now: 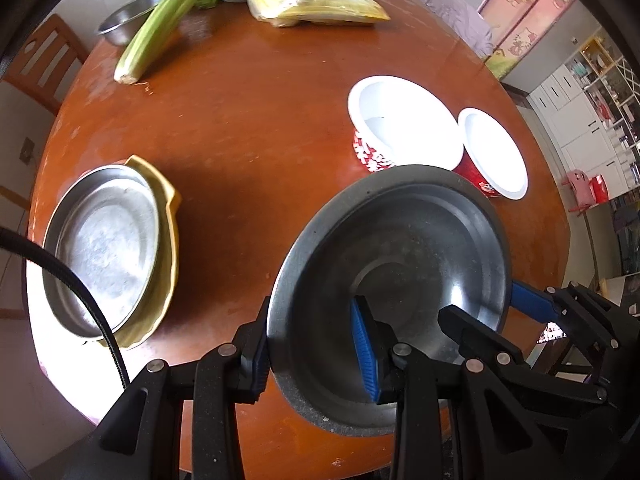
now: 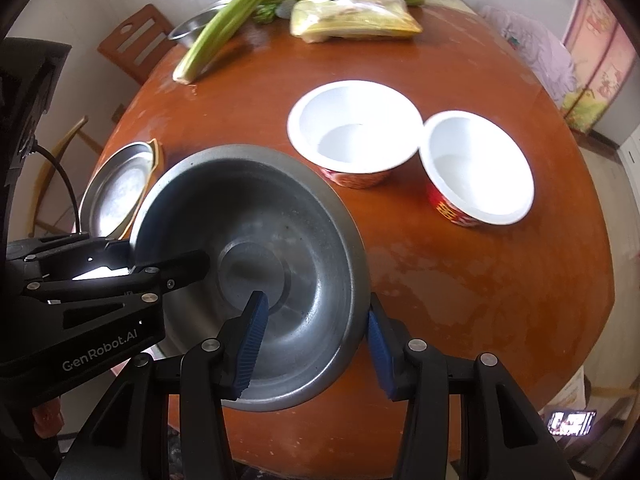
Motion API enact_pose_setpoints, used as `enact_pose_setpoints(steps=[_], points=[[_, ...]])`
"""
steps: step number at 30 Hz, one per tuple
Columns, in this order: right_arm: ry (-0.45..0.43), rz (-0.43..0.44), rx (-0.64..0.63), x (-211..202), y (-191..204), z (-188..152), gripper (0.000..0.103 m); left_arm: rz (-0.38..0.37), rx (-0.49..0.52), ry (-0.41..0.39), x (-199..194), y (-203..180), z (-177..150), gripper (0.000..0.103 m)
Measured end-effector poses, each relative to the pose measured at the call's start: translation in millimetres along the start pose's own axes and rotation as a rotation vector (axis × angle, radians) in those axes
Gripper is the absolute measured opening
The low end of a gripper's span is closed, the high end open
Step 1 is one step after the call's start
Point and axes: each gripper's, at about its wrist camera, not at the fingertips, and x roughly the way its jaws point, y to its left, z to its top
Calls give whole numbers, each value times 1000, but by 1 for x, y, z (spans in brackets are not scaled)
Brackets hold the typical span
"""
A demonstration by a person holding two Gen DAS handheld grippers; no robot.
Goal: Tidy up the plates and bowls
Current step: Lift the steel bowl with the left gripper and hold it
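A large steel bowl (image 1: pixel 400 248) (image 2: pixel 260 240) sits near the front edge of the round wooden table (image 1: pixel 248 128). My left gripper (image 1: pixel 312 352) straddles its left rim, one finger inside and one outside, jaws still apart. My right gripper (image 2: pixel 316 344) straddles its right rim the same way and also shows in the left wrist view (image 1: pixel 496 312). A steel plate (image 1: pixel 104 244) (image 2: pixel 116 188) rests on a yellow dish (image 1: pixel 168 216) at the left. Two white-lined red bowls (image 1: pixel 404 120) (image 1: pixel 496 152) (image 2: pixel 352 128) (image 2: pixel 476 164) stand at the right.
Celery stalks (image 1: pixel 172 16) lie at the far side over a steel basin (image 1: pixel 128 20), beside a plastic bag of food (image 1: pixel 316 0). A wooden chair (image 1: pixel 44 60) stands beyond the table's left edge. A black cable (image 1: pixel 80 292) crosses the left side.
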Motion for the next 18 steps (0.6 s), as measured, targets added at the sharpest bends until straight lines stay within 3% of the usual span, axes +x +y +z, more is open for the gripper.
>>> enact_pose_setpoints(steps=[8,18], points=[[33,2,-16,11,8,-1,51,3,-18,29,11,16,-10,36],[62,-1,28,24,-6,-1,51,4,20,69,33,2,-1,36]])
